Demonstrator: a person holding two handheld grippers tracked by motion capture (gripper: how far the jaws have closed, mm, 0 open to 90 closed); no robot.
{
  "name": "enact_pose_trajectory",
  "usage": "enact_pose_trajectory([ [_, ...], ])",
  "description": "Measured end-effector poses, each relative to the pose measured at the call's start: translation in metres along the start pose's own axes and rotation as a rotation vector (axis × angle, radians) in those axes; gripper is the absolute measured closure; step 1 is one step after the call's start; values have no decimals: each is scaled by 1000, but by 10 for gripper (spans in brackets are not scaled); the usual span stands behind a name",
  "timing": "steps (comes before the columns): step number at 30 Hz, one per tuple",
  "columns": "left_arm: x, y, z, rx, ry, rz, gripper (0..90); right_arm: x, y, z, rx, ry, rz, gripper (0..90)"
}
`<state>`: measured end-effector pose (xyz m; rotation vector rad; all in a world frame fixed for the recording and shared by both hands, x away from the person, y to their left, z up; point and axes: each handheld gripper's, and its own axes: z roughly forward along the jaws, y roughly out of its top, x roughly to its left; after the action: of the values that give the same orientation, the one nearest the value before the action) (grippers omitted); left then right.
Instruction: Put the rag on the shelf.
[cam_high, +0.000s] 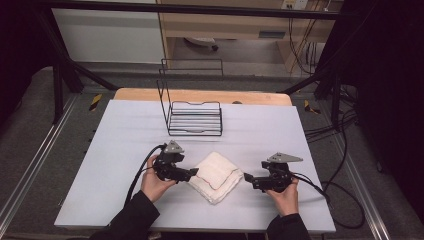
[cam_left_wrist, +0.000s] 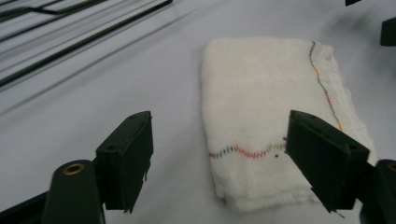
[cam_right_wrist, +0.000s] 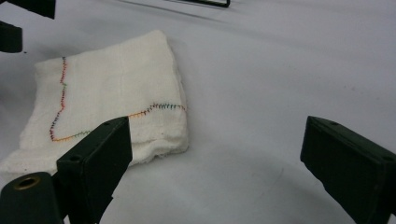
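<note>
A folded white towel (cam_high: 216, 175) with multicoloured stitching lies flat on the pale table (cam_high: 125, 130), near its front. My left gripper (cam_high: 194, 172) rests just left of the towel, pointing right at its edge. In the left gripper view the left gripper (cam_left_wrist: 219, 126) stands open, the towel (cam_left_wrist: 266, 107) lying ahead on the table between and beyond the jaws, untouched by the pads. My right gripper (cam_high: 247, 177) sits just right of the towel, pointing left. The right gripper (cam_right_wrist: 217, 130) is open too, with the towel (cam_right_wrist: 116, 88) ahead to the left and bare table between the jaws.
A black wire rack (cam_high: 195, 120) stands behind the towel at mid table; its bars (cam_left_wrist: 70, 32) cross the left gripper view's top left. Cables trail from both grippers over the table. A wooden board edge (cam_high: 200, 95) lines the far side.
</note>
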<state>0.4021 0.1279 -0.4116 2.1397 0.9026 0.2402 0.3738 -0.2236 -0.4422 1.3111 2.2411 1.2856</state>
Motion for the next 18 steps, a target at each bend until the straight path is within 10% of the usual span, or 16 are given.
enact_pose_trajectory([
  [11, 2, 33, 34, 17, 17, 1, 138, 4, -3, -4, 6, 25, 2, 25],
  [18, 0, 48, 61, 46, 21, 3, 246, 5, -5, -5, 3, 23, 4, 21],
])
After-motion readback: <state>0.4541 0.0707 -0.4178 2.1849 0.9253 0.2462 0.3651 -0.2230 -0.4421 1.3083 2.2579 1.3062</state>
